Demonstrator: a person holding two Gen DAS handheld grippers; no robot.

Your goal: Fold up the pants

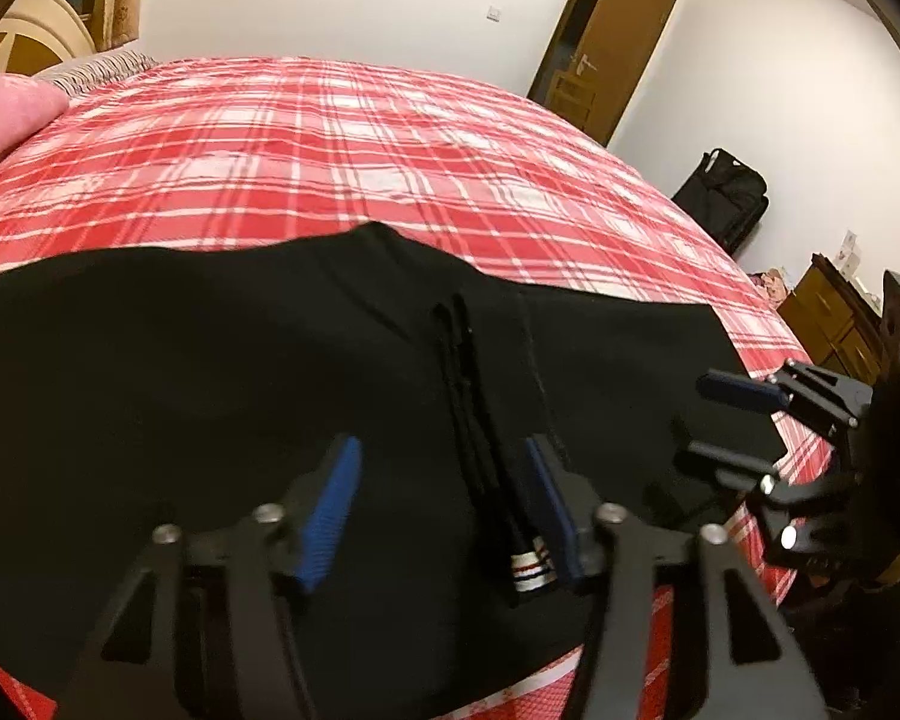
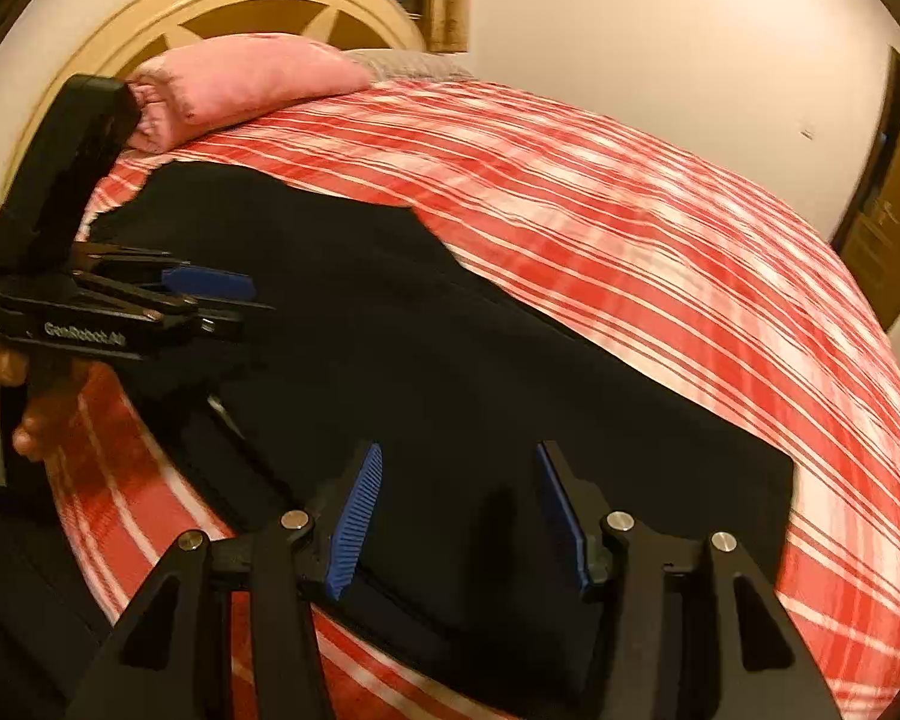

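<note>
pants (image 1: pixel 222 360): black, spread flat on red plaid bed (image 1: pixel 330 138), near its front edge
left gripper (image 1: pixel 444 516): jaws apart, over pants, drawstring (image 1: pixel 480 480) between fingers
right gripper (image 2: pixel 462 516): jaws apart, over pants, holding nothing
pillow (image 2: pixel 240 78): pink, at headboard

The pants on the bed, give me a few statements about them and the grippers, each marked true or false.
1. The pants are black. True.
2. They lie on a plain blue sheet. False: the bedspread is red and white plaid.
3. The left gripper is open. True.
4. The right gripper is clamped on a pink pillow. False: it is open over the pants; the pillow lies by the headboard.
</note>
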